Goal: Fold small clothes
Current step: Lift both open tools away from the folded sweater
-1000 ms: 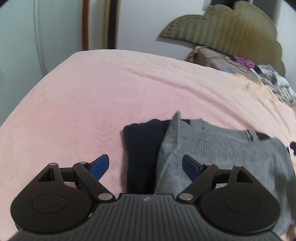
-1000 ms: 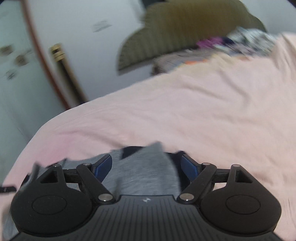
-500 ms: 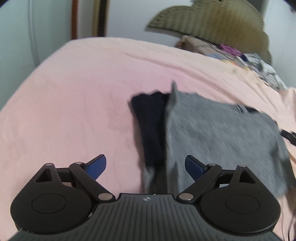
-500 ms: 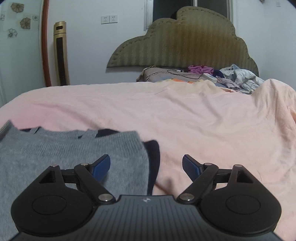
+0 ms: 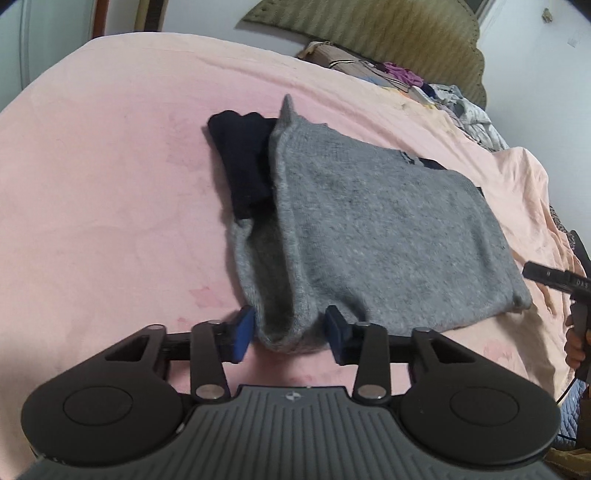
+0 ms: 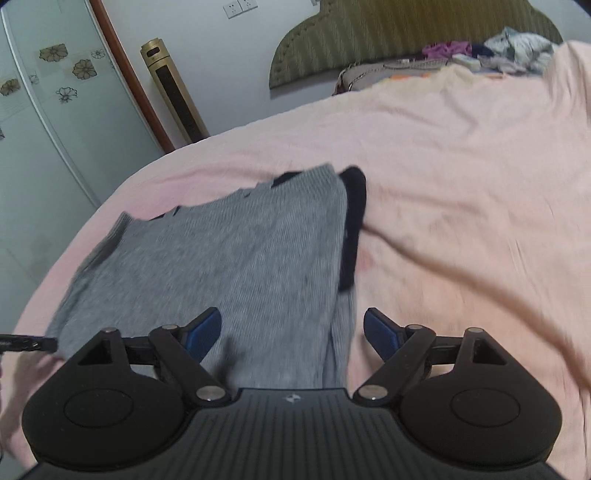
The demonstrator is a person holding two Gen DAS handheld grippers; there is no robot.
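Note:
A grey knitted sweater [image 5: 376, 229] lies flat on the pink bed sheet [image 5: 103, 192], with dark navy sleeves [image 5: 243, 162] tucked along its sides. My left gripper [image 5: 290, 332] is at the sweater's near left corner. Its jaws are closing, and the blue pads [image 5: 243, 332] touch a raised fold of the hem on both sides. My right gripper [image 6: 293, 330] hovers over the near right edge of the sweater [image 6: 236, 258]. Its jaws are closing slightly but stand wide, with fabric between the pads [image 6: 380, 332] and not pinched. The navy sleeve [image 6: 354, 221] shows along that edge.
An olive padded headboard [image 6: 388, 33] and a heap of loose clothes [image 5: 461, 107] are at the far end of the bed. A gold tower unit [image 6: 173, 88] and a flowered door [image 6: 44, 110] stand left of the bed. A hand [image 5: 576, 339] holds the other gripper at the right edge.
My left gripper came down to the sweater's near corner and its jaws narrowed around the hem. My right gripper swung over the sweater's right side, its jaws a little narrower.

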